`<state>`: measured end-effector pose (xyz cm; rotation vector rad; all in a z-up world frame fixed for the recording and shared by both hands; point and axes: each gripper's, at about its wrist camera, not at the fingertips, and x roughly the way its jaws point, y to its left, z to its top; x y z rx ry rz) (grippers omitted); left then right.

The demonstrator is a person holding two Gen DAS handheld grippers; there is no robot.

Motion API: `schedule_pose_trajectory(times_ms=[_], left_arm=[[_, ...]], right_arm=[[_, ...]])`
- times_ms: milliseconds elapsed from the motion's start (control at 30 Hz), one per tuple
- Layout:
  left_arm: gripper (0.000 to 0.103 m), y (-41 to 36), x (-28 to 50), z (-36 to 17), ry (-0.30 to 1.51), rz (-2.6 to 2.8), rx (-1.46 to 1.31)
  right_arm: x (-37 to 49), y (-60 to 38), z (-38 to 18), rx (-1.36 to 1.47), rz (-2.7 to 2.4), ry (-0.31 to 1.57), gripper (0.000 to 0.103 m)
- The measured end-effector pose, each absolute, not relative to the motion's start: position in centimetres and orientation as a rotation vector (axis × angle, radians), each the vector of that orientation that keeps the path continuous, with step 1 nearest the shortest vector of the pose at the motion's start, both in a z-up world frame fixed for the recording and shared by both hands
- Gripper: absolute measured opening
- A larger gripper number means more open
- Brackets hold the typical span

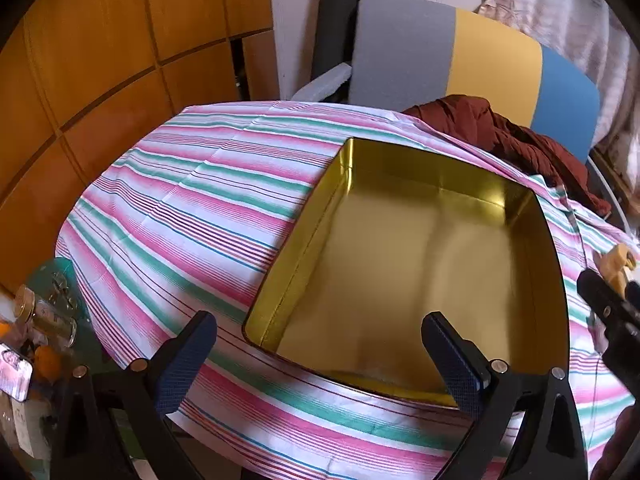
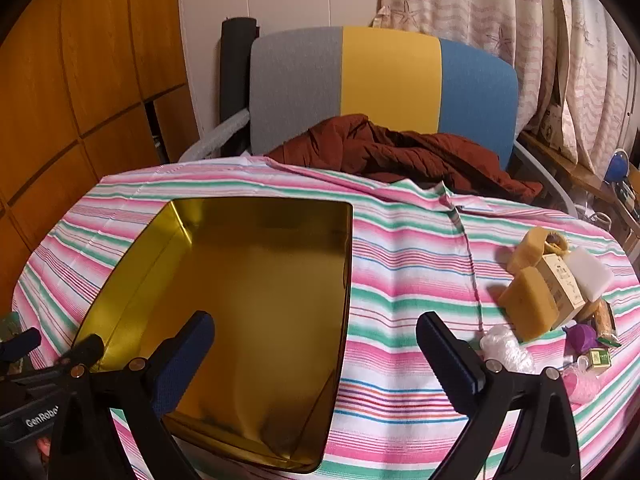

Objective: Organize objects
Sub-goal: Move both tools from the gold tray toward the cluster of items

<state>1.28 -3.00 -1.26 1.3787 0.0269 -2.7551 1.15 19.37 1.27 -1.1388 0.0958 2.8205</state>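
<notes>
Waiting unfilled on the striped tabletop (image 2: 400, 280), the gold tin (image 2: 240, 300) sits just ahead of both the left gripper (image 1: 320, 360) and right gripper (image 2: 316, 360), jaws wide apart, holding nothing. Sorting looks unstarted: sponges, boxes and wrappers (image 2: 552, 300) lie heaped beyond the right jaws, unobstructed.

Warm dim light, fisheye-bent edges
</notes>
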Motion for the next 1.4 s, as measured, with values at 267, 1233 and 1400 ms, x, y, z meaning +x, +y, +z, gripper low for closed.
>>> schedule_pose_trajectory(times_ms=[267, 1233, 1400], left_arm=[[0.103, -3.4, 1.1, -1.6, 0.067, -2.712, 1.424], [0.103, 5.5, 2.5, 1.5, -0.352, -2.851, 1.226], [0.103, 7.6, 2.3, 1.6, -0.390, -2.889, 1.241]], right_arm=[[1.8, 19.7, 1.7, -1.071, 2.820, 0.042, 0.103], [5.0, 26.6, 1.9, -1.043, 2.793, 0.154, 0.103], [6.0, 28.9, 1.4, -1.047, 2.731, 0.163, 0.103]])
